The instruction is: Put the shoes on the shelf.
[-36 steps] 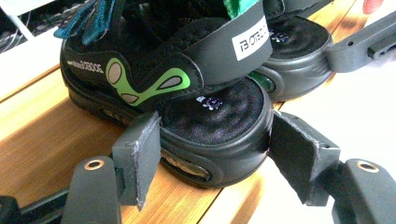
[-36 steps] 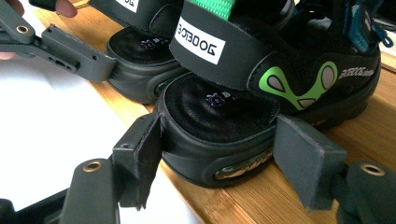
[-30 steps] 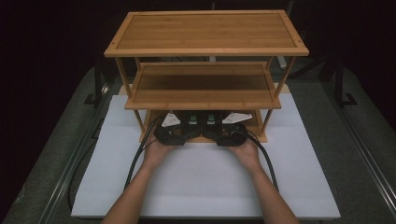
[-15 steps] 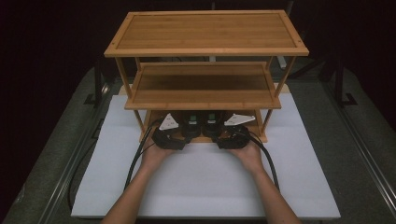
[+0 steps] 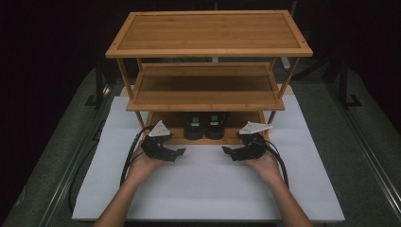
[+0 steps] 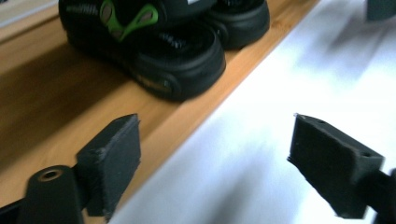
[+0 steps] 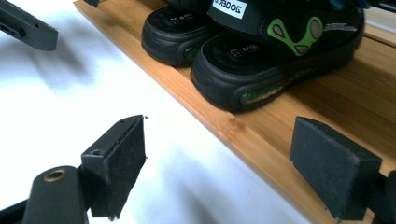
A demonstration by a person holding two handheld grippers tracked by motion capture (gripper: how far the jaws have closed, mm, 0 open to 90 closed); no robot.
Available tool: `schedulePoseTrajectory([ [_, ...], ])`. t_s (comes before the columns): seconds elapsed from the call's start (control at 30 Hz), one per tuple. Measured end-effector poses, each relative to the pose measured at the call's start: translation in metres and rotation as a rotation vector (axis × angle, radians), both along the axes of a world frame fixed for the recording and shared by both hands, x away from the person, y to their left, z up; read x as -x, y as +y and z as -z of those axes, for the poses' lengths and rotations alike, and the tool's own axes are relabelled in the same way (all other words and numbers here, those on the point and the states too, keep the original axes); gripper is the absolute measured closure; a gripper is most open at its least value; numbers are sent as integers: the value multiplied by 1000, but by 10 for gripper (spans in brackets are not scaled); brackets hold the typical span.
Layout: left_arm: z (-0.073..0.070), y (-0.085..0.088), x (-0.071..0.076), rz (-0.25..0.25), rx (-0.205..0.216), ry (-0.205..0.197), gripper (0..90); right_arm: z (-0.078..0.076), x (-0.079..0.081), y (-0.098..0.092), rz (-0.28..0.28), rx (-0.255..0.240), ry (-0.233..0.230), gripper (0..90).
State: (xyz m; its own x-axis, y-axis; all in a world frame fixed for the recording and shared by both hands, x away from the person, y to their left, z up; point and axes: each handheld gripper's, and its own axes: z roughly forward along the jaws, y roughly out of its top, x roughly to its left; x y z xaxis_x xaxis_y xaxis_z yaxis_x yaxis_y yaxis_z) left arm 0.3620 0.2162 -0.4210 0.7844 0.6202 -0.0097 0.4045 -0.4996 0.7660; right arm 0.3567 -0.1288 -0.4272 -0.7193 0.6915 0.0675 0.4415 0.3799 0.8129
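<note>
The pair of black sandals (image 5: 204, 126) stood side by side on the bottom shelf (image 5: 246, 137) of the bamboo rack (image 5: 208, 33), toes toward the person, near the shelf's front edge and roughly at its middle. A second ago both grippers had been close in at that shelf, just in front of the pair. By this moment they had drawn back off the shelf and apart from one another. The left gripper (image 5: 178, 152) hung over the white mat (image 5: 203, 189) to the left of the sandals, and the right gripper (image 5: 227, 151) to their right. Both sets of jaws had just been opening and stood wide with nothing between them, clear of the shoes. To my eye that read as a release: the sandals looked placed, and the hands seemed to be leaving them there.
</note>
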Motion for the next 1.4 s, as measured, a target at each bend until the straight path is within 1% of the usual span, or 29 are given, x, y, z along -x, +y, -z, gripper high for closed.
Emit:
schedulePoseTrajectory([
  [0.07, 0, 6, 5, -1, -7, 0, 155, -2, 8, -8, 5, 2, 2, 162],
  [0.1, 0, 8, 7, -3, -11, 1, 155, -2, 8, -8, 5, 2, 2, 162],
  [0.17, 0, 16, 13, -12, -16, 1, 145, -3, 14, -15, 6, 8, 0, 158],
  [0.2, 1, 23, 19, -19, -23, -1, 144, -3, 19, -21, 19, 11, 1, 152],
  [0.27, 1, 26, 22, -23, -24, 3, 144, -3, 22, -25, 26, 11, -2, 150],
  [0.3, 1, 30, 25, -27, -30, 7, 144, -2, 28, -34, 36, 7, 0, 145],
  [0.4, 2, 42, 34, -45, -29, 11, 144, -1, 34, -42, 46, 5, 9, 136],
  [0.43, 2, 47, 38, -46, -37, 11, 144, 0, 37, -46, 49, 5, 9, 136],
  [0.47, 2, 51, 41, -50, -44, 11, 144, 2, 44, -53, 59, 6, 12, 136],
  [0.5, 3, 55, 44, -57, -50, 10, 144, 2, 44, -53, 59, 6, 12, 136],
  [0.53, 4, 63, 51, -67, -52, 12, 144, 4, 50, -60, 69, 9, 18, 132],
  [0.57, 4, 63, 51, -67, -52, 12, 144, 4, 53, -64, 70, 9, 20, 132],
  [0.63, 5, 71, 59, -81, -50, 9, 144, 5, 57, -67, 73, 11, 22, 132],
  [0.7, 6, 77, 64, -87, -59, 9, 144, 6, 63, -73, 78, 19, 24, 129],
  [0.73, 7, 83, 71, -96, -68, 8, 140, 8, 69, -79, 88, 22, 30, 129],
  [0.77, 7, 83, 71, -96, -68, 8, 136, 8, 69, -79, 88, 22, 30, 129],
  [0.8, 8, 86, 74, -99, -71, 8, 136, 10, 74, -85, 105, 30, 35, 127],
  [0.83, 9, 89, 77, -102, -74, 11, 136, 10, 74, -85, 105, 30, 35, 127],
  [0.9, 11, 94, 83, -110, -88, 12, 119, 11, 79, -91, 121, 41, 41, 111],
  [0.93, 13, 98, 88, -116, -104, 10, 109, 13, 84, -98, 138, 45, 50, 103],
  [0.97, 13, 98, 88, -116, -104, 10, 105, 13, 84, -98, 138, 45, 50, 103],
  [1.1, 19, 109, 100, -141, -105, 15, 87, 16, 94, -112, 174, 52, 54, 84],
  [1.13, 21, 111, 102, -148, -112, 19, 85, 17, 96, -114, 188, 54, 54, 83],
  [1.17, 21, 111, 102, -148, -112, 19, 84, 17, 96, -114, 188, 54, 54, 83],
  [1.2, 25, 115, 105, -155, -116, 27, 78, 19, 100, -121, 205, 56, 59, 60],
  [1.23, 25, 115, 105, -155, -116, 27, 47, 19, 100, -121, 205, 56, 59, 60],
  [1.27, 27, 116, 107, -161, -119, 32, 47, 20, 101, -123, 212, 55, 72, 44],
  [1.3, 29, 121, 110, -166, -98, 38, 19, 23, 104, -129, 224, 58, 95, 29],
  [1.4, 30, 123, 113, -172, -96, 33, 18, 26, 108, -133, 234, 71, 97, 29],
])
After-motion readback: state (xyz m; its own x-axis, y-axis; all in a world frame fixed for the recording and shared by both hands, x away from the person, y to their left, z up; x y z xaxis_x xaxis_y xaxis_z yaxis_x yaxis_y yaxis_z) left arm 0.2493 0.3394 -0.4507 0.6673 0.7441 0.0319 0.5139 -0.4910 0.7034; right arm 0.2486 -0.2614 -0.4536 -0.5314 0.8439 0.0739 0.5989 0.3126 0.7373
